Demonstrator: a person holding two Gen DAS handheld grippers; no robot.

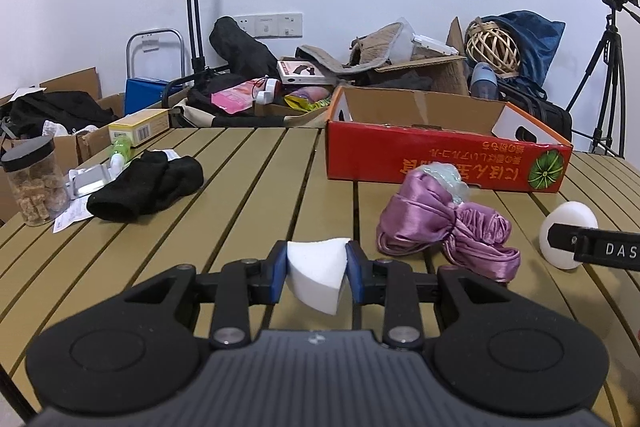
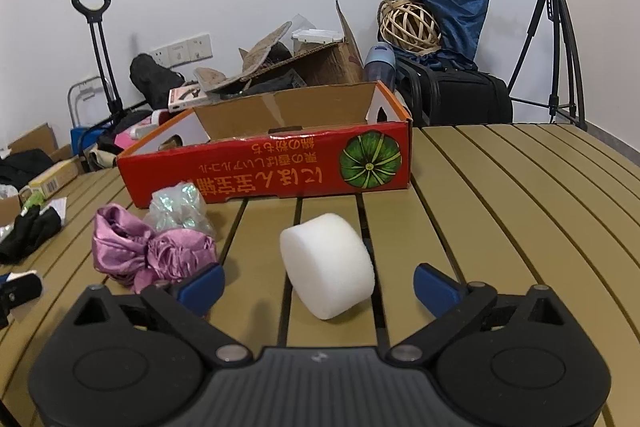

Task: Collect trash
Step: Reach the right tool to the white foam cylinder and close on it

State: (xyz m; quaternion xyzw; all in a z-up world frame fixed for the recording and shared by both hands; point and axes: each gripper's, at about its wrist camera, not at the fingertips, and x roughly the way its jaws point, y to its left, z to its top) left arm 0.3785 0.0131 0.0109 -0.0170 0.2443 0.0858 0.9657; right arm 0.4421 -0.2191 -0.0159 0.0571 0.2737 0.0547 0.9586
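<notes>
My left gripper (image 1: 317,254) is shut on a white foam wedge (image 1: 316,279), held just above the slatted table (image 1: 248,187). In the right wrist view a white foam cylinder (image 2: 328,263) lies on its side on the table, between the fingers of my right gripper (image 2: 319,279). That gripper is open, and neither blue pad touches the foam. From the left wrist view the same cylinder (image 1: 568,219) shows at the far right, behind a black finger of the right gripper (image 1: 600,249). A red cardboard box (image 1: 440,155) (image 2: 260,163) stands open-topped further back.
A bunched purple satin cloth (image 1: 444,231) (image 2: 152,251) and crumpled clear plastic (image 1: 444,175) (image 2: 178,207) lie in front of the box. At the left are a black sock (image 1: 148,187), a jar (image 1: 34,183) and a yellow carton (image 1: 140,125). Clutter and a tripod (image 2: 556,39) stand behind the table.
</notes>
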